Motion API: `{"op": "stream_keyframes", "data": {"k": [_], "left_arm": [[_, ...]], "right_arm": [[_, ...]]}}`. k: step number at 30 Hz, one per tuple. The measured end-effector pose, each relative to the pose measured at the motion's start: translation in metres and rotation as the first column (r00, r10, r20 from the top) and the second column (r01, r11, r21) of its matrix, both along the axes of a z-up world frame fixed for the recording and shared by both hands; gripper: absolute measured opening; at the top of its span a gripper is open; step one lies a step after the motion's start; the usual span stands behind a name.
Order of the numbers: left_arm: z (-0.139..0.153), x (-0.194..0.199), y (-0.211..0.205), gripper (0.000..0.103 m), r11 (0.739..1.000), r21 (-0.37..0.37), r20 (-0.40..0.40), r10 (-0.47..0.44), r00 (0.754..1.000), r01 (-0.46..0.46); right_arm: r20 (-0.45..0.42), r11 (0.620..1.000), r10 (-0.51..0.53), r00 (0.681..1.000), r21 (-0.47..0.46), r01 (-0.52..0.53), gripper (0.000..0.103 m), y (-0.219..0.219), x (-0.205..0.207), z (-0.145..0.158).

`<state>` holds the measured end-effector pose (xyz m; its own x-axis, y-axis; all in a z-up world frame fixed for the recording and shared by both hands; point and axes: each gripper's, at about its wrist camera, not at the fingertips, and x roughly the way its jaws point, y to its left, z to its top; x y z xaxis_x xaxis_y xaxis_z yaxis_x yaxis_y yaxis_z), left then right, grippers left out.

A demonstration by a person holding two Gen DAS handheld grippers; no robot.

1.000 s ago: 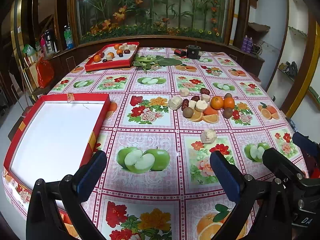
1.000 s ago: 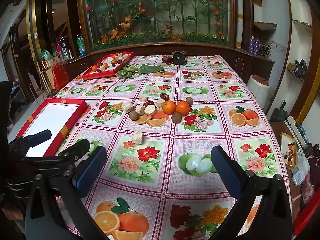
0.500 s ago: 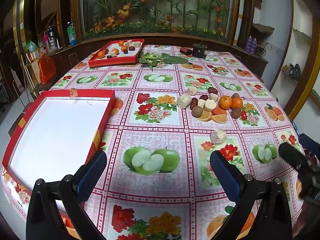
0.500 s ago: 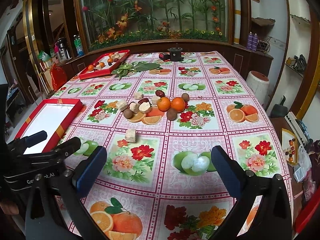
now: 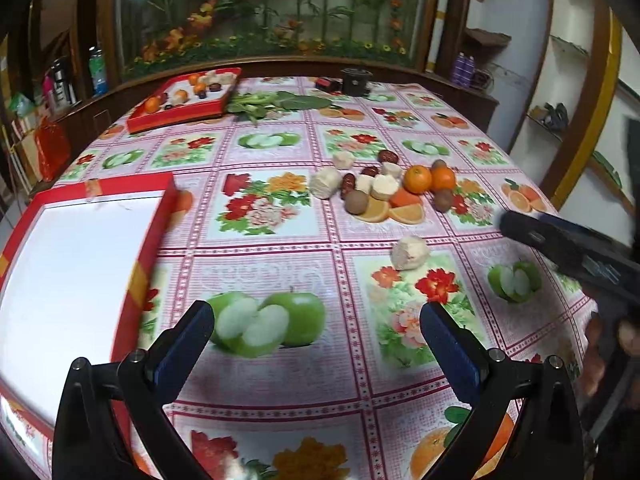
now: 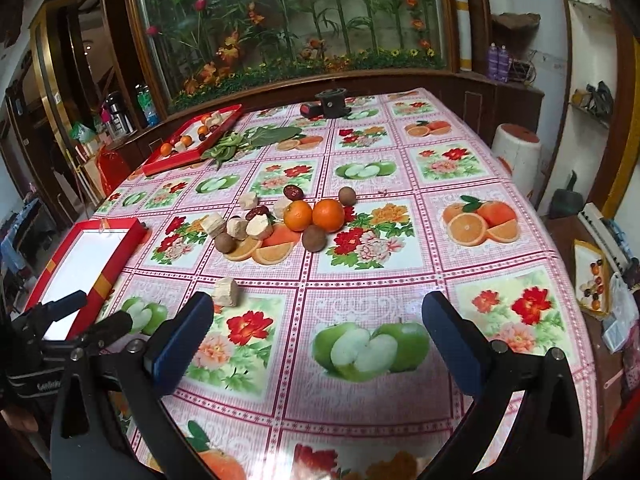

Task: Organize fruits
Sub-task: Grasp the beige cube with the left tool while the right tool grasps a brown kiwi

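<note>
Both of your grippers have eased forward over the table since a second ago, so the fruit pile now sits larger and nearer in each view, and nothing on the cloth has shifted. Your left gripper point(image 5: 316, 332) hangs with its blue pads spread wide and nothing between them, just beside the empty red tray point(image 5: 160, 216) at the near left, which looks like the place the fruit is meant to go. Your right gripper point(image 6: 318, 330) is likewise spread and empty, aimed up the middle of the tablecloth point(image 6: 360, 280). Closest ahead lies one pale chunk point(image 6: 227, 292), apart from the rest, so it is probably your easiest first pick. Beyond it the main cluster waits: two oranges point(image 6: 314, 214) touching side by side, brown round fruits point(image 6: 315, 237), dark red dates point(image 6: 294, 191) and more pale pieces point(image 6: 240, 227), mixed over the printed orange slices, which may be mistaken for real fruit. Farthest off, a second red tray point(image 6: 176, 162) already holds sorted fruit, with green leaves point(image 6: 256, 140) beside it.
</note>
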<state>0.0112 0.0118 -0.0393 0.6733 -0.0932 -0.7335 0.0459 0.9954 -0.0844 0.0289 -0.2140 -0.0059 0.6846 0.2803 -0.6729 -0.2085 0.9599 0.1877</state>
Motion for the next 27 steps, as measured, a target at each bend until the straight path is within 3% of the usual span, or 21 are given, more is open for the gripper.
{"op": "stream_keyframes", "data": {"k": [3, 8, 12, 14, 16, 18, 20, 22, 26, 27], "left_arm": [[-0.002, 0.002, -0.005, 0.102, 1.0, -0.009, -0.005, -0.022, 1.0, 0.022], [-0.005, 0.013, -0.019, 0.101, 0.997, -0.003, -0.007, -0.073, 0.997, 0.073], [-0.013, 0.028, -0.026, 0.095, 0.994, -0.038, -0.045, -0.104, 0.994, 0.103], [-0.015, 0.033, -0.027, 0.09, 0.992, -0.062, -0.062, -0.111, 0.992, 0.107], [-0.015, 0.037, -0.029, 0.078, 0.991, -0.067, -0.067, -0.116, 0.991, 0.112], [-0.015, 0.042, -0.035, 0.076, 0.99, -0.056, -0.066, -0.132, 0.989, 0.129], [-0.017, 0.048, -0.044, 0.073, 0.988, -0.045, -0.078, -0.154, 0.985, 0.151], [-0.02, 0.055, -0.051, 0.065, 0.985, -0.05, -0.096, -0.172, 0.98, 0.168], [-0.026, 0.066, -0.069, 0.064, 0.983, -0.019, -0.113, -0.185, 0.976, 0.184], [-0.026, 0.067, -0.072, 0.059, 0.984, 0.001, -0.11, -0.176, 0.978, 0.177]], "right_arm": [[-0.011, 1.0, 0.021, 1.0, -0.012, -0.021, 0.1, 0.003, 0.013, -0.006], [-0.072, 0.998, 0.041, 0.997, -0.041, -0.044, 0.071, 0.021, 0.049, -0.019], [-0.108, 0.995, 0.042, 0.993, -0.081, -0.051, 0.064, 0.033, 0.078, -0.031], [-0.129, 0.995, 0.036, 0.991, -0.085, -0.048, 0.053, 0.035, 0.091, -0.036], [-0.144, 0.994, 0.039, 0.989, -0.096, -0.053, 0.045, 0.038, 0.101, -0.04], [-0.156, 0.992, 0.042, 0.987, -0.111, -0.06, 0.038, 0.041, 0.109, -0.043], [-0.173, 0.99, 0.055, 0.983, -0.118, -0.076, 0.024, 0.044, 0.115, -0.046], [-0.172, 0.986, 0.062, 0.983, -0.144, -0.088, 0.024, 0.048, 0.117, -0.049], [-0.171, 0.983, 0.067, 0.983, -0.155, -0.094, 0.024, 0.044, 0.116, -0.049], [-0.17, 0.985, 0.062, 0.983, -0.148, -0.088, 0.024, 0.041, 0.116, -0.049]]}}
